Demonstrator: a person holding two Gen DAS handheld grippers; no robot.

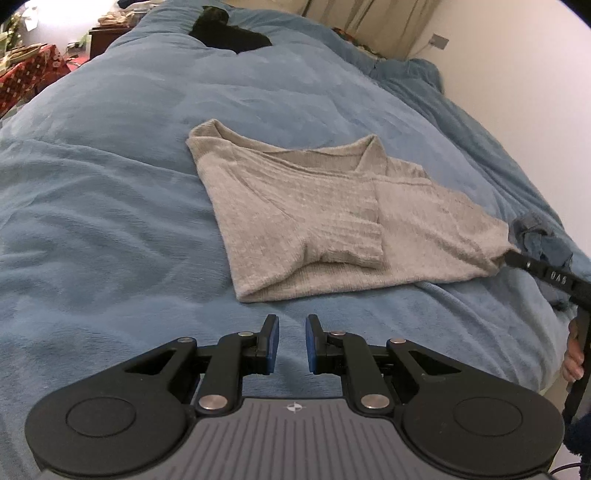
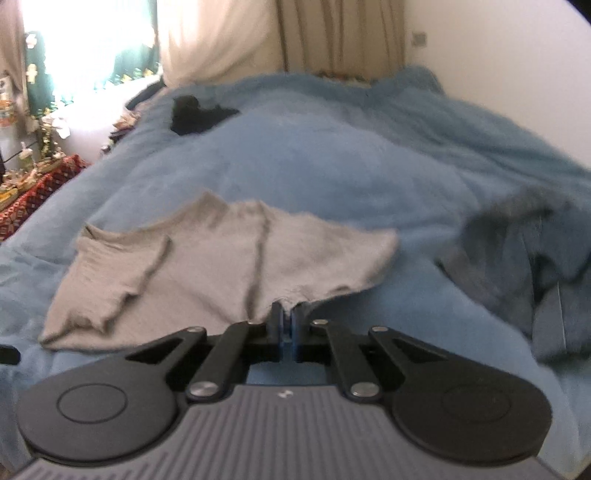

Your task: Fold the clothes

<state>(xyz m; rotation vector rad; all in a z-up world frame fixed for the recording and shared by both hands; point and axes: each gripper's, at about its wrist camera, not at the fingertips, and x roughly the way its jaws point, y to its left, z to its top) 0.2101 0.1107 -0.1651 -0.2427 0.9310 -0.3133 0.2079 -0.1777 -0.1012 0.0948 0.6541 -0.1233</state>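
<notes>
Fingers of your right gripper [image 2: 287,325] were pressed together on the near edge of the grey sweater [image 1: 314,218], pinching a tuft of knit between the pads. Your left gripper [image 1: 291,343] hung over bare blue blanket [image 1: 110,184] just short of the sweater, its blue pads [image 1: 274,341] a narrow gap apart with nothing between them. The sweater lay partly folded mid-bed, one sleeve laid across its front. A dark blue garment [image 2: 517,258] sat crumpled to the right, a black one [image 1: 229,33] far up the bed.
</notes>
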